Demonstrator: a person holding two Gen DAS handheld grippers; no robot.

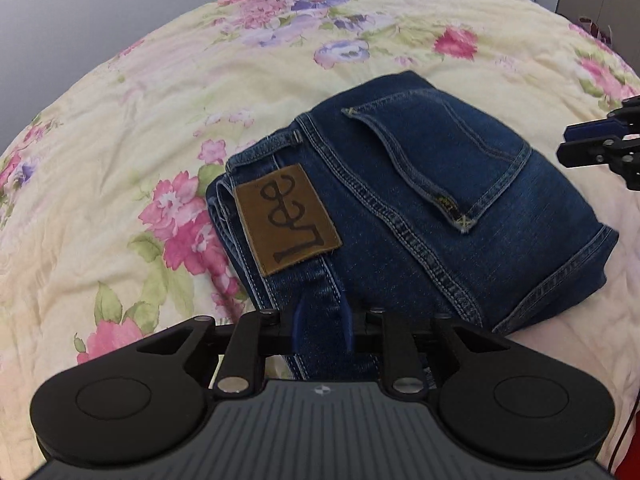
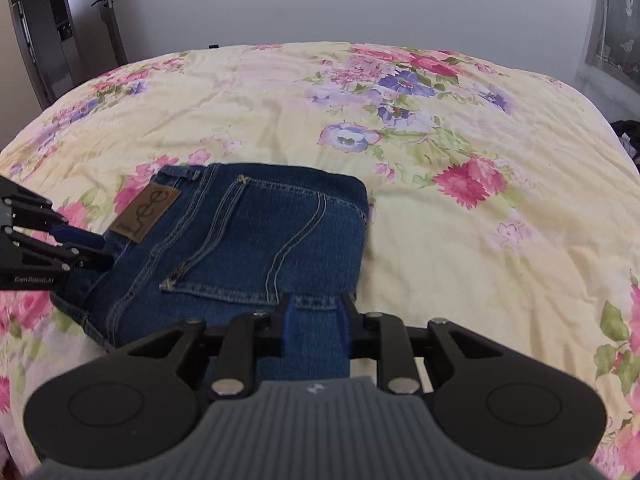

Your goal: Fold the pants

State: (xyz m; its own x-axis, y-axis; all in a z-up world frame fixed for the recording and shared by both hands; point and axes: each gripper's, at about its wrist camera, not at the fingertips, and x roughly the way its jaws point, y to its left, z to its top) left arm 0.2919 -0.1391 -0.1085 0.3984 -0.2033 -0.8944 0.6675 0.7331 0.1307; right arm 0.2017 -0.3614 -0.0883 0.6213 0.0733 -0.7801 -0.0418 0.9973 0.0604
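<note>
Denim jeans (image 1: 400, 200) lie folded into a thick, soft but heavy packet on the floral bedspread (image 1: 120, 128); the layered edges by the waistband look best to take hold of. The left gripper (image 1: 322, 326) and right gripper (image 2: 314, 320) both stand slightly spread, pinching nothing. Only the right view shows a door (image 2: 60, 28); the left view reads the leather patch (image 1: 286, 220) upside down.

Both tools pointed steeply downward; the left gripper (image 1: 322, 326) and the right gripper (image 2: 316, 320) each stood slightly parted (blue pads not pressing on anything), well apart from one another.
</note>
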